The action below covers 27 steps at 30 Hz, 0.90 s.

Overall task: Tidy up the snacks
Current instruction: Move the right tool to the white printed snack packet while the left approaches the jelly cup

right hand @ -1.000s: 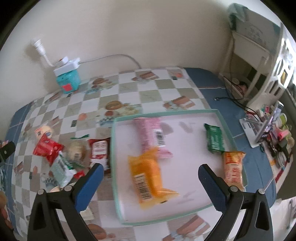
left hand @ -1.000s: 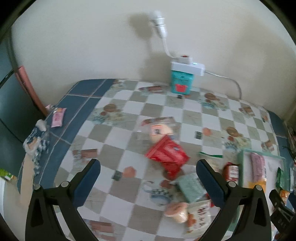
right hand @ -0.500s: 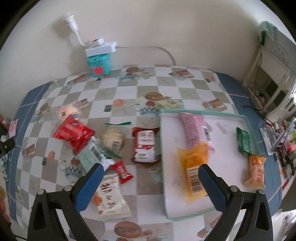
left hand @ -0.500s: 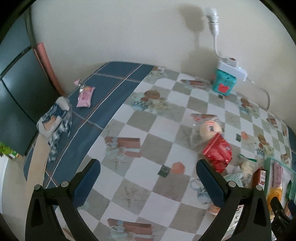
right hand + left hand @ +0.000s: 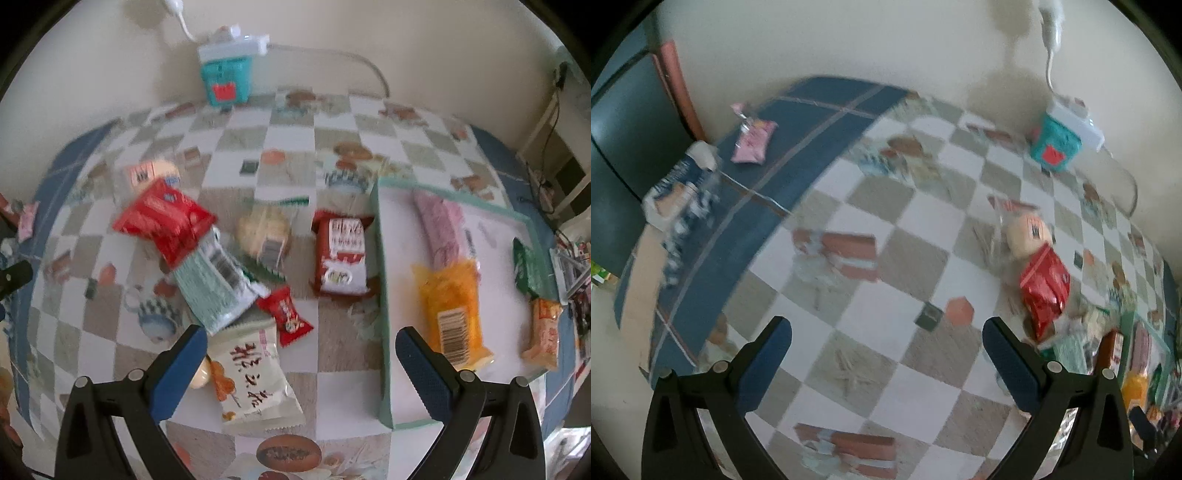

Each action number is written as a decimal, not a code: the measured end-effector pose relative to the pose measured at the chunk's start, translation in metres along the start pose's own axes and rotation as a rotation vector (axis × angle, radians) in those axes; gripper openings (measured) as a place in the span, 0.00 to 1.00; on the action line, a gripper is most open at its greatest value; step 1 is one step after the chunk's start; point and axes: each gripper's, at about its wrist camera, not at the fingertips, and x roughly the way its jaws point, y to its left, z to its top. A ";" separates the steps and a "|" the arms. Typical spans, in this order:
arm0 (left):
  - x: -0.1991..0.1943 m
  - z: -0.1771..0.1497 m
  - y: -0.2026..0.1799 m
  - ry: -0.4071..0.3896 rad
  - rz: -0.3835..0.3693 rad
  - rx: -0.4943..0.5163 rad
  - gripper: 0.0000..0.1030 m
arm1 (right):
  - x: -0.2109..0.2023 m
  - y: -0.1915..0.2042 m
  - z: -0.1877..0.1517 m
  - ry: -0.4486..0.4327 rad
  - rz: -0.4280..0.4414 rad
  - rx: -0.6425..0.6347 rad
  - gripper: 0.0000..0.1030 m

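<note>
Snacks in crinkly wrappers [image 5: 207, 258] lie heaped on the checked tablecloth [image 5: 295, 177] beside the mint-rimmed white tray [image 5: 384, 295], which already holds four; right gripper [image 5: 295, 365] hovers spread and empty, seemingly choosing; left gripper [image 5: 886, 362] also gapes empty

Light: soft, even daylight; my views are moderately bright.
Shadows: faint behind the teal box [image 5: 225, 79] on the wall.
Blur: my left view smears.
Edges: fisheye bending, dark corners.

Table under checkered cloth [image 5: 295, 184]. On it: green-rimmed tray [image 5: 384, 295], teal box [image 5: 225, 79] at wall, loose snack packets left of tray, pink packet [image 5: 751, 142] on blue border.
</note>
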 end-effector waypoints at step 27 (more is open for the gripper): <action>0.028 -0.025 -0.074 0.177 -0.071 0.142 1.00 | 0.031 0.026 -0.024 0.125 0.082 -0.102 0.87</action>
